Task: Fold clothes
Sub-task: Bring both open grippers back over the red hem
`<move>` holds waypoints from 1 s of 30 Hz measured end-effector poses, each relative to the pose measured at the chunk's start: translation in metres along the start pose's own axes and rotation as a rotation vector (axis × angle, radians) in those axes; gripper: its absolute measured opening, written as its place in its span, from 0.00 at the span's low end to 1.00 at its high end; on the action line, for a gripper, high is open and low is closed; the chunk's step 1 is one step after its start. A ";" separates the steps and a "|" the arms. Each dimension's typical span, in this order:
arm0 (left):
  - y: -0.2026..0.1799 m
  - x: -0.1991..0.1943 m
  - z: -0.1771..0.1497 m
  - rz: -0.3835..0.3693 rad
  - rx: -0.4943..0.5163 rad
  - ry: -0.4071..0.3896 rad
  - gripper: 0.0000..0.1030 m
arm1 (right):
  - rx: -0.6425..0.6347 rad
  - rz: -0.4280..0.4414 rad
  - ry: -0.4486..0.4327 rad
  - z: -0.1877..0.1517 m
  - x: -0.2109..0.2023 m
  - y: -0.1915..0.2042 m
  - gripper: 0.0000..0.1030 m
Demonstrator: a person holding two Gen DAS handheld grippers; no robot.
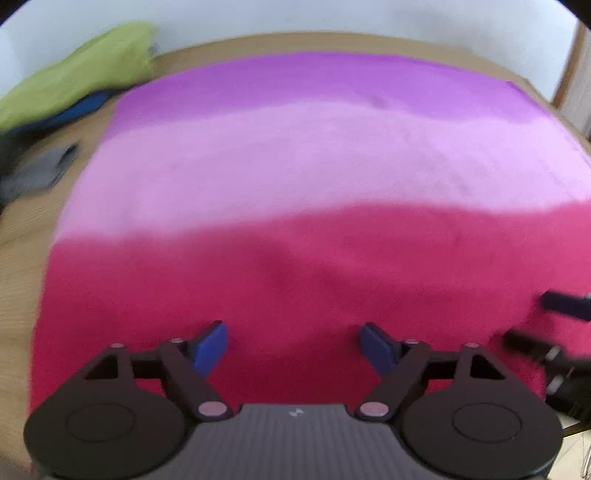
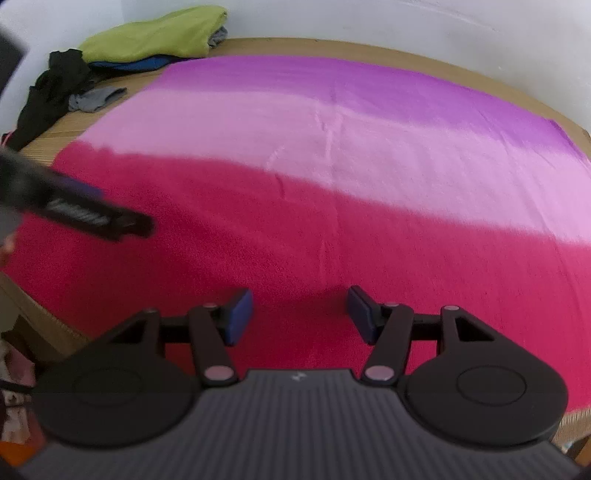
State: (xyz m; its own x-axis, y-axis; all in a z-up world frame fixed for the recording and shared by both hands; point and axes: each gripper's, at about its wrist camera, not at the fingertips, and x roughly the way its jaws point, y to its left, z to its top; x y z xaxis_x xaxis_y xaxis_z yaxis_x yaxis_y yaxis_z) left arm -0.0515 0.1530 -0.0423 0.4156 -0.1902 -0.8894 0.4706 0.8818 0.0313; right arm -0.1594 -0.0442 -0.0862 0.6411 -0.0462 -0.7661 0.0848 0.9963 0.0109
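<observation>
A large towel (image 1: pixel 314 166) with purple, pale pink and magenta bands lies spread flat over most of the wooden table (image 1: pixel 18 258). My left gripper (image 1: pixel 293 343) hovers over the near magenta band, open, its blue pads wide apart with nothing between them. The right wrist view shows the same towel (image 2: pixel 332 221). There my right gripper (image 2: pixel 299 314) is also open over the magenta band and holds nothing. The right gripper's fingers (image 1: pixel 565 308) show at the right edge of the left wrist view. The left gripper's blurred fingers (image 2: pixel 92 218) reach in from the left of the right wrist view.
At the table's far left corner lies a pile of clothes: a green garment (image 2: pixel 155 35) on a blue one (image 2: pixel 129 65), a black one (image 2: pixel 55 88) and a grey piece (image 2: pixel 96 98). A white wall runs behind the table. The table's near edge lies just below the grippers.
</observation>
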 end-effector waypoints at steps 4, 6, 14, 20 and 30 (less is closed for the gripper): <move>0.072 -0.018 -0.038 0.087 -0.118 0.035 0.88 | 0.030 -0.004 0.007 -0.007 -0.006 0.000 0.58; 0.107 -0.029 -0.055 0.142 -0.183 0.049 0.90 | 0.030 -0.012 0.011 -0.008 -0.008 0.004 0.58; 0.171 -0.061 -0.065 0.309 -0.281 0.043 0.75 | -0.014 0.028 -0.037 0.014 -0.005 0.038 0.58; 0.125 -0.056 -0.033 0.192 -0.206 -0.085 0.76 | -0.035 0.121 -0.023 0.022 0.021 0.087 0.62; 0.143 -0.028 -0.062 0.278 -0.148 -0.047 0.87 | -0.345 0.343 -0.042 -0.014 -0.012 0.164 0.60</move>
State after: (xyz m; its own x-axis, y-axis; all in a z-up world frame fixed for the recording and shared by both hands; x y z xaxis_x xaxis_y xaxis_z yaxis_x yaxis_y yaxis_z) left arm -0.0445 0.3113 -0.0412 0.5495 0.0506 -0.8340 0.2165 0.9555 0.2006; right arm -0.1638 0.1209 -0.0837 0.6189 0.2934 -0.7286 -0.3904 0.9198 0.0388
